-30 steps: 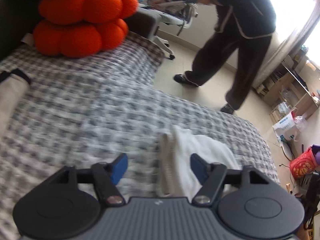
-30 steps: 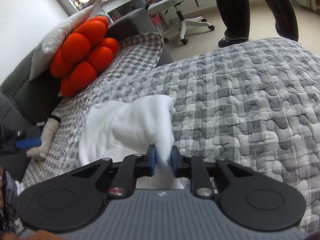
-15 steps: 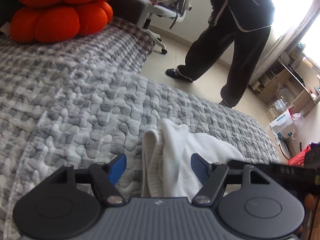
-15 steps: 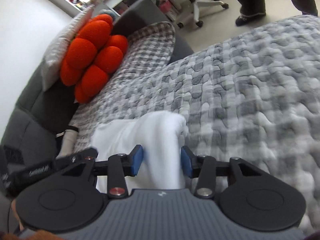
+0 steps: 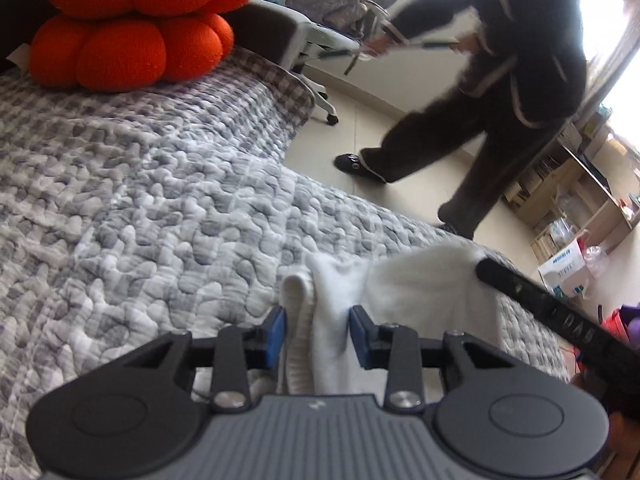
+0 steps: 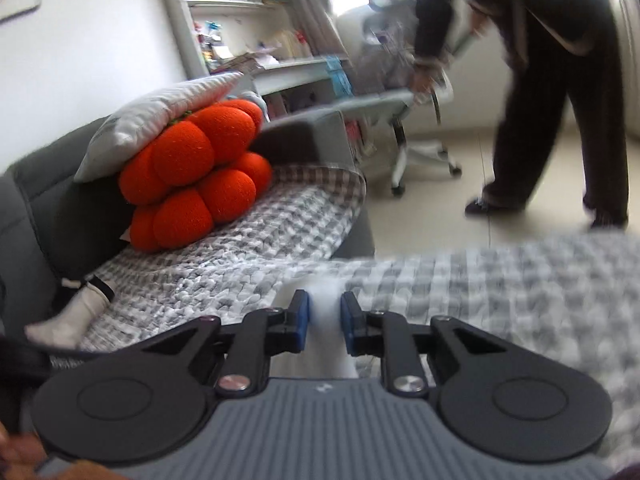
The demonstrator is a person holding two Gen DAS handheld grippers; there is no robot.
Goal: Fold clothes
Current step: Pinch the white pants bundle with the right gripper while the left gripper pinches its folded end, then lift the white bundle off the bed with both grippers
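A white knitted garment (image 5: 420, 292) lies bunched on the grey-and-white quilt (image 5: 160, 220), its ribbed edge toward me. My left gripper (image 5: 318, 336) has its blue pads (image 5: 276, 334) pressed on a thick fold of that edge. In the right wrist view the same white garment (image 6: 324, 300) shows as a narrow strip pinched between the blue pads of my right gripper (image 6: 324, 320), just above the quilt (image 6: 500, 300). Most of the cloth is hidden under the tool there. A black bar of the other hand-held tool (image 5: 560, 320) crosses the garment's right side.
An orange lobed cushion (image 5: 132, 28) and a grey pillow (image 6: 160, 120) lean on the dark sofa back (image 6: 48, 208). A beige sock-like item (image 6: 76, 316) lies at left. A person in dark clothes (image 6: 540, 80) stands on the floor by a white office chair (image 6: 416, 152). Shelves and boxes (image 5: 568, 264) stand at right.
Both grippers stood open half a second ago and have since closed on the white garment. The right view has tilted up and closer to the quilt. The person has shifted by the chair.
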